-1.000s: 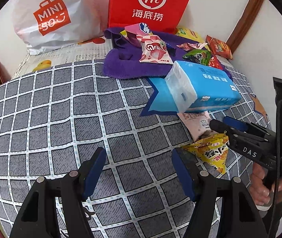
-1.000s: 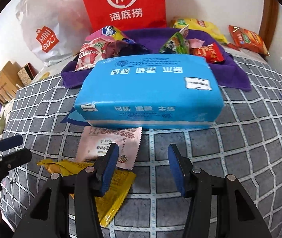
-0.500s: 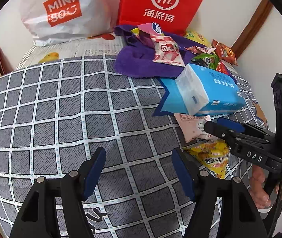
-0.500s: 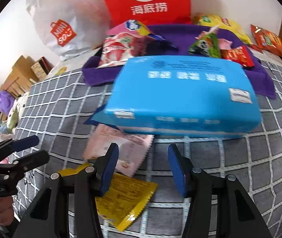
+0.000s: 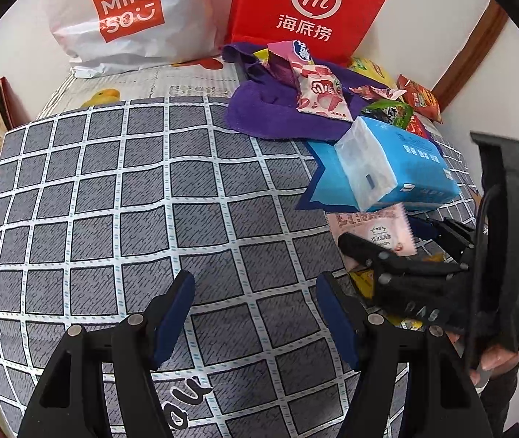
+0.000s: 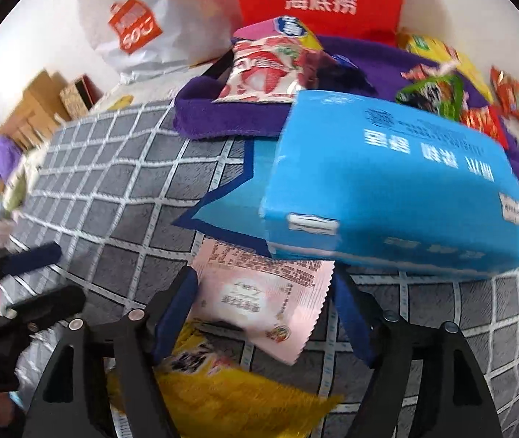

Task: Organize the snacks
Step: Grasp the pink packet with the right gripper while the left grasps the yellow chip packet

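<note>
Right claw (image 6: 261, 314) lowered, seemingly straddling pink packet (image 6: 259, 303)

Yellow snack packet (image 6: 222, 398) blurred, partly hidden by right gripper (image 6: 263, 314); pink sachet (image 5: 376, 233) top covered by blue tissue pack (image 5: 401, 171).

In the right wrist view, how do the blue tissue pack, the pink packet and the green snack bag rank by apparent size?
1. blue tissue pack
2. pink packet
3. green snack bag

The green bag lies farther from the camera, so its real size against the pink packet is unsure.
</note>
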`<act>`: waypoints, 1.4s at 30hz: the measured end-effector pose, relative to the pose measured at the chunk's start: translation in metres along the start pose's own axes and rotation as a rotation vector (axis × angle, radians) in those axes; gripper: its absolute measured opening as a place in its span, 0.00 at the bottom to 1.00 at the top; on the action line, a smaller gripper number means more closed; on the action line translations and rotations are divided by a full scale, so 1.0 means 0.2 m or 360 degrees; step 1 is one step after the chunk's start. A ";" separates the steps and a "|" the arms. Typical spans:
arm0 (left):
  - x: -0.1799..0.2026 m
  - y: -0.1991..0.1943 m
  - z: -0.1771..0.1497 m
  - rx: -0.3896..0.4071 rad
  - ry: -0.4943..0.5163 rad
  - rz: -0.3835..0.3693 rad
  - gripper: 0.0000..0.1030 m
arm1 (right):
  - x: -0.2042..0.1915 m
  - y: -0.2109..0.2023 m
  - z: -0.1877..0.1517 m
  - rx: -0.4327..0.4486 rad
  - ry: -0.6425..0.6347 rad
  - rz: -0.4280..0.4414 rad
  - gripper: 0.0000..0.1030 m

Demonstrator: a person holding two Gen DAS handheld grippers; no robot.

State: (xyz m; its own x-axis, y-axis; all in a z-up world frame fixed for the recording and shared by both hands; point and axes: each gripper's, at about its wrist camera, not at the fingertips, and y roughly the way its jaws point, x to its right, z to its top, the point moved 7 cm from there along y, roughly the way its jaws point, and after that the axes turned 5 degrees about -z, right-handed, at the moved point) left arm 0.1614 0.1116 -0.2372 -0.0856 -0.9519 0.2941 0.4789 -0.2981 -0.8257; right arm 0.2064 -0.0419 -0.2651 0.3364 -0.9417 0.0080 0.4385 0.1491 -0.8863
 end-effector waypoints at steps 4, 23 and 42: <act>-0.02 0.00 -0.02 -0.0004 -0.0013 -0.0004 0.65 | -0.04 0.00 -0.01 0.0034 -0.0124 -0.0029 0.61; 0.05 0.06 -0.07 -0.0055 0.0013 -0.0015 0.65 | 0.23 -0.29 -0.07 0.0253 0.0084 0.0024 0.23; 0.48 0.06 -0.13 -0.0036 0.0261 -0.0178 0.68 | 0.73 -0.49 -0.27 0.0346 0.0353 -0.0199 0.23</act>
State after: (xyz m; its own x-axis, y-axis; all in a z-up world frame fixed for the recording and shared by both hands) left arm 0.1357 0.0157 -0.2308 -0.2794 -0.9109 0.3037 0.4387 -0.4025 -0.8035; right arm 0.1677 -0.2108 -0.2031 0.0896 -0.9959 -0.0119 0.6407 0.0668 -0.7649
